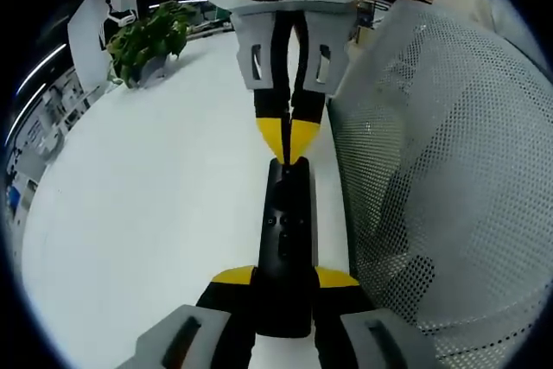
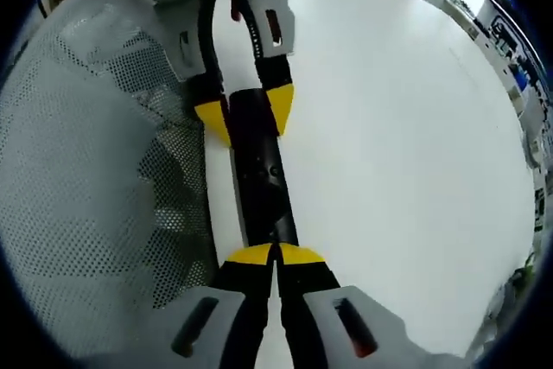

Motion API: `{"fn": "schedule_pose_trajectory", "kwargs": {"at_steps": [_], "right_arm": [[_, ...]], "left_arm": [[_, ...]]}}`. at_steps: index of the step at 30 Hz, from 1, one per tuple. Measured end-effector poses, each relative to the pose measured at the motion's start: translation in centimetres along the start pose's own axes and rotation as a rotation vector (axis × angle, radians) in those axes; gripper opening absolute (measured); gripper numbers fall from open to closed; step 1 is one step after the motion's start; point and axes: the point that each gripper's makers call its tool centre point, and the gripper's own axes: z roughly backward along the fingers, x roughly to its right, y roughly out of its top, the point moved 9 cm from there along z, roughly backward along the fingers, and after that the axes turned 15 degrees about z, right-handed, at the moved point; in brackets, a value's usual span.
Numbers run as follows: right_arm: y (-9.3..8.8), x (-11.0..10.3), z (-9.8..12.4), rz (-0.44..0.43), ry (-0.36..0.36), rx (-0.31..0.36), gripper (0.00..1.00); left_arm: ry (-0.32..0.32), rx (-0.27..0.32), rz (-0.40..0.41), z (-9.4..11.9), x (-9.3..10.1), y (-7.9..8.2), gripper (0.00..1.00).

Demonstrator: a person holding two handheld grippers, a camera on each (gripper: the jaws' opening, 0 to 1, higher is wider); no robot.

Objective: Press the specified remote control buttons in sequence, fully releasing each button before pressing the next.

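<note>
Between the left gripper's yellow-tipped jaws sits the black remote, near end clamped from both sides; the bottom of it is cut off behind the jaws. Buttons show as small dark dots on the top face, labels unreadable.

Right gripper enters the left gripper view from the top, jaws together, tips on the remote's far end. Whether it's actually pressing a button: can't tell, the tips hide the contact spot.

Right gripper view mirrors this: own jaws closed, tips touching the near end of the remote; the left gripper grips its far end from above in frame.

Remote lies flat along the edge of a white table, just beside a grey mesh chair back. Potted plant far off, upper left of the left gripper view.
</note>
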Motion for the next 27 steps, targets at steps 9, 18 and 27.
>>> {"fn": "schedule_pose_trajectory", "kwargs": {"at_steps": [9, 18, 27], "right_arm": [[-0.9, -0.4, 0.2, -0.111, -0.043, 0.101, 0.00], [0.1, -0.7, 0.1, -0.079, -0.053, 0.112, 0.00], [0.4, -0.4, 0.0, -0.040, -0.047, 0.084, 0.00]], "left_arm": [[0.001, 0.001, 0.005, 0.0, 0.1, 0.0, 0.24], [0.000, 0.002, 0.009, 0.0, 0.1, 0.0, 0.24], [-0.002, 0.004, 0.011, -0.1, 0.0, -0.1, 0.24]]}}
